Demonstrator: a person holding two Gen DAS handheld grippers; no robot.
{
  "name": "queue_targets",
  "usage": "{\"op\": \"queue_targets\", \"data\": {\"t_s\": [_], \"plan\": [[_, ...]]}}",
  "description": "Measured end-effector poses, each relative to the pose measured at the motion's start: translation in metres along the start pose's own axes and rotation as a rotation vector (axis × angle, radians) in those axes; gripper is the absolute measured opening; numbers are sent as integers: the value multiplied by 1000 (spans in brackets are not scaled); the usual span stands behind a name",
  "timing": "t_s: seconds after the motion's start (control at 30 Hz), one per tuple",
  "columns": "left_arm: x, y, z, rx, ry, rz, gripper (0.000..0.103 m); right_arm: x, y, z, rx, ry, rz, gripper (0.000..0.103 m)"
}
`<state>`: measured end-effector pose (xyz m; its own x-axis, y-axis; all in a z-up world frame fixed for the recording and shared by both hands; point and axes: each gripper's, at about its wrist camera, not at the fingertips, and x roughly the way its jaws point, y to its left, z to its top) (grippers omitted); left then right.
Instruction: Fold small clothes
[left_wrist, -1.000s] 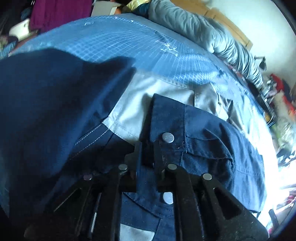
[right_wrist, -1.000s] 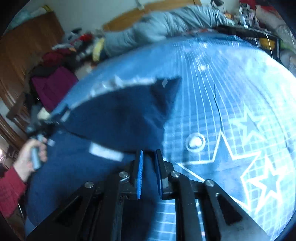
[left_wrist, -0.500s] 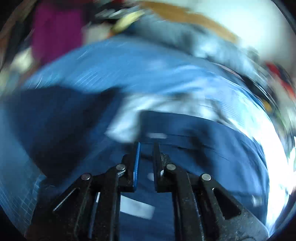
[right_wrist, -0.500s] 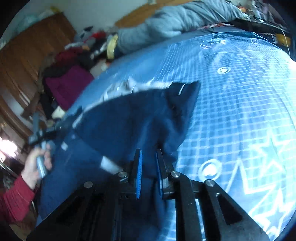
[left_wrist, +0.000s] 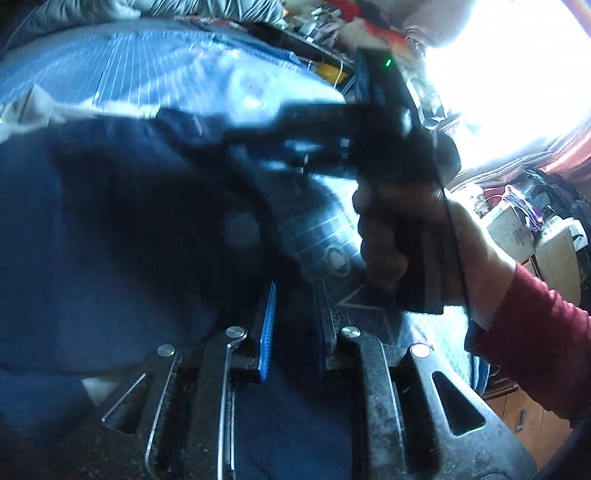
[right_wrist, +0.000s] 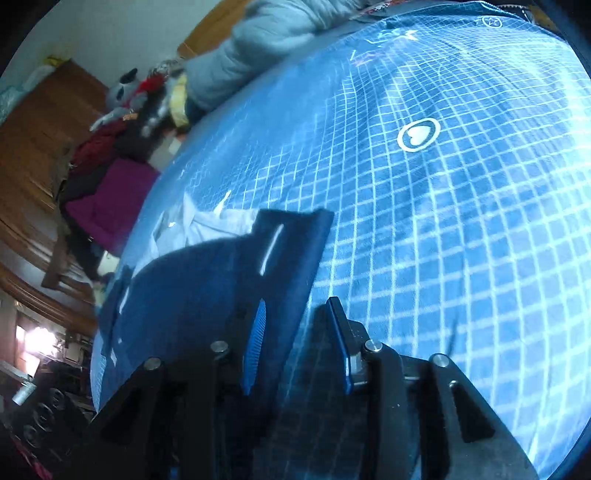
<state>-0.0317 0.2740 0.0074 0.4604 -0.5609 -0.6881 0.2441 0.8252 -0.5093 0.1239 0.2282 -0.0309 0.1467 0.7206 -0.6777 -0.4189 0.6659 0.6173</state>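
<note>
A small dark navy garment (right_wrist: 207, 288) with pale grey lining (right_wrist: 207, 225) lies folded on the blue grid-patterned bedspread (right_wrist: 461, 240). In the left wrist view the navy cloth (left_wrist: 110, 229) fills the left side. My left gripper (left_wrist: 293, 306) is open with nothing between its fingers, low over the cloth. My right gripper (right_wrist: 297, 325) is open and empty at the garment's right edge. In the left wrist view a hand in a red sleeve holds the right gripper (left_wrist: 258, 144) over the cloth.
A grey quilt (right_wrist: 266, 40) lies at the head of the bed. A purple cloth (right_wrist: 110, 203), clothes and a wooden wardrobe (right_wrist: 33, 140) stand to the left. Cluttered shelves and boxes (left_wrist: 524, 225) and a bright window are to the right.
Both grippers have opened and let go of the navy garment, which now lies folded on the bed. The left view has swung right toward the right gripper and hand.
</note>
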Motion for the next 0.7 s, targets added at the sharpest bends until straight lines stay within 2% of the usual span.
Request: {"op": "queue_targets", "data": {"t_s": [0.07,0.1,0.13,0.37,0.47,0.5,0.53,0.57,0.63,0.7], "plan": [[2,1,-4,-1,-10,-11,17,10,0,5,12,-5,27,35],[2,1,-3,-3,-10,-13,17,16,0,8,12,0,30,23],[3,0,-2,-3,-10,-12,17,21,0,11,7,10,29,4],[8,-14,-6,27,-16,6,18,41,11,39,-102,38,2,2],[-1,-16,-5,3,-17,-9,18,43,13,40,-126,45,-23,0],[-7,-16,-6,-17,-16,-14,19,36,16,39,-137,13,-66,5],[-16,-13,-9,-39,-20,-19,20,29,19,38,-147,-13,-99,19],[-26,-10,-13,-60,-31,-24,22,17,25,35,-166,-41,-130,20],[-52,-4,-23,-88,-63,-18,35,-12,41,20,-221,-97,-169,20],[-81,7,-33,-109,-102,17,41,-30,56,-2,-273,-118,-172,20]]}}
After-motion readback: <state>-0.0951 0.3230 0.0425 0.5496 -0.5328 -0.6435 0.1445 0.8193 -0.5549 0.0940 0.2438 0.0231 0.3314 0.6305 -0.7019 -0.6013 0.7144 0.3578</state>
